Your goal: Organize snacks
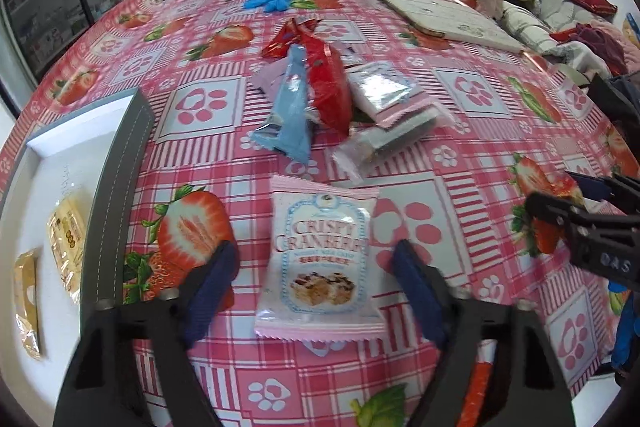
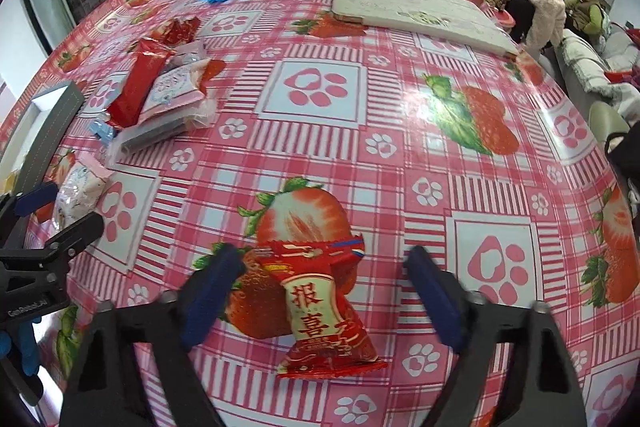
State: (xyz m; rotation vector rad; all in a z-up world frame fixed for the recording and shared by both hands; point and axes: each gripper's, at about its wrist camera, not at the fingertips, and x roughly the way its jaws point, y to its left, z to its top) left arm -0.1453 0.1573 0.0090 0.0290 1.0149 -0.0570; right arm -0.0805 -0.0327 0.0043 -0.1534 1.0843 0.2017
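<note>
Strawberry tablecloth [image 2: 320, 99] — cranberry packet [image 1: 320, 259], red candy [image 2: 324, 307] lengthwise between spread fingers of both grippers.

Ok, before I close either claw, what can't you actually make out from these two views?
- Snack pile, left wrist view: the lower packets are covered by the red and blue ones; labels unreadable.
- Tray, left wrist view: cut off by the left edge, contents only partly shown.
- Red packet, right wrist view: small print too fine to read.
</note>
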